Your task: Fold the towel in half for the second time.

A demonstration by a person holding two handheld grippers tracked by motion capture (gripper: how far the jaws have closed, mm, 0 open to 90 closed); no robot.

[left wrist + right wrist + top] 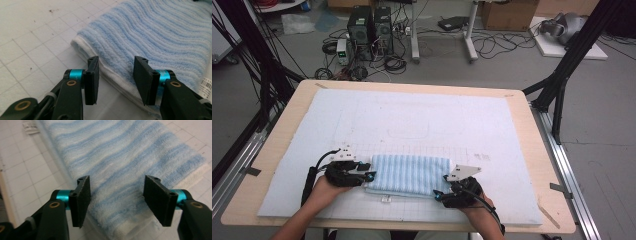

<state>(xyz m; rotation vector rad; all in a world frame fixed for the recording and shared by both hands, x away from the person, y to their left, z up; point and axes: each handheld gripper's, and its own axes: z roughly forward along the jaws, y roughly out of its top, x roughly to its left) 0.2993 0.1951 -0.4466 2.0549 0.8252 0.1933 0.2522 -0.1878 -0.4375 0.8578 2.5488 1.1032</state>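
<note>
Lying folded on the pale gridded mat (412,120) near the person's edge of the tabletop (537,150), the towel (408,174) is stretching its long axis from side to side, running straight from one gripper to the other. The left gripper (368,176) is sitting at the towel's left short end and the right gripper (438,194) at its right near corner, so each hand is equally close to its own end, and any coming lift or fold looks as though it is turning on both ends being taken together.

In the left gripper view, the left gripper (115,75) is standing with its jaws apart, straddling the white hemmed edge of the towel (155,37) without pressing on it. In the right gripper view, the right gripper (117,197) is likewise spread wide, hovering low over the end of the towel (120,157), nothing pinched.

The towel is showing soft terry cloth in wavy light-blue and white stripes, doubled into a neat oblong with several layers stacking at its white border. A small printed label (207,83) is poking out at one edge. It is lying flat and square to the grid lines.
</note>
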